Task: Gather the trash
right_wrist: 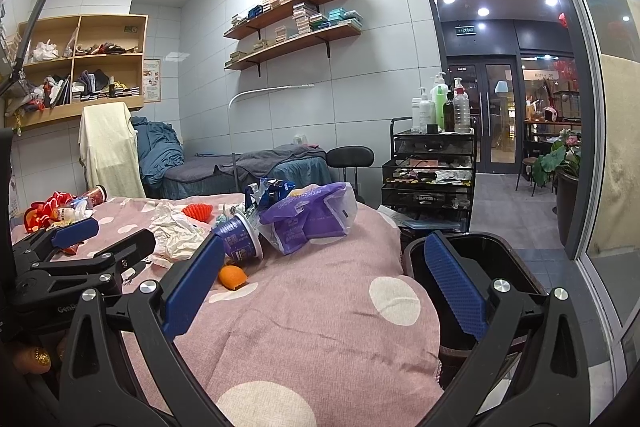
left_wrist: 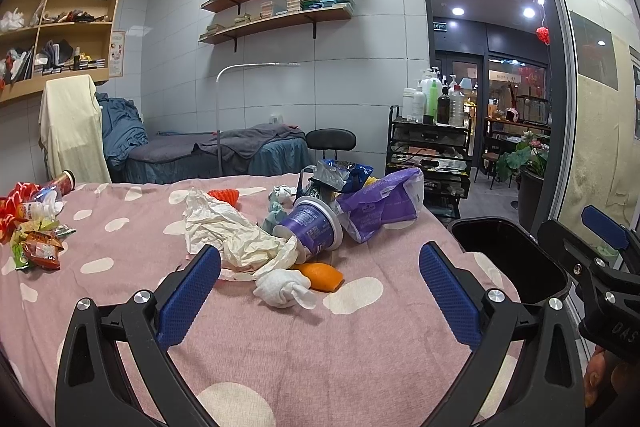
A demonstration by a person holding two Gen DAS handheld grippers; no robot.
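Trash lies on a pink spotted bedspread (left_wrist: 280, 347): a tipped purple cup (left_wrist: 312, 227), crumpled white paper (left_wrist: 228, 231), a white tissue wad (left_wrist: 282, 289), an orange peel (left_wrist: 322, 275), a purple bag (left_wrist: 380, 205) and a blue snack bag (left_wrist: 344, 175). A black bin (left_wrist: 508, 259) stands at the bed's right edge. My left gripper (left_wrist: 320, 287) is open and empty, just short of the tissue wad. My right gripper (right_wrist: 324, 279) is open and empty, over the bed's right part beside the bin (right_wrist: 480, 267). The cup (right_wrist: 240, 239) and peel (right_wrist: 232, 277) show left of it.
Snack wrappers (left_wrist: 36, 247), a plastic bottle (left_wrist: 44, 205) and red items lie at the bed's left. A black trolley (left_wrist: 432, 155) with bottles stands behind the bed, with a massage bed (left_wrist: 224, 155) and a black chair (left_wrist: 330, 141) further back. A glass partition (left_wrist: 600, 107) runs on the right.
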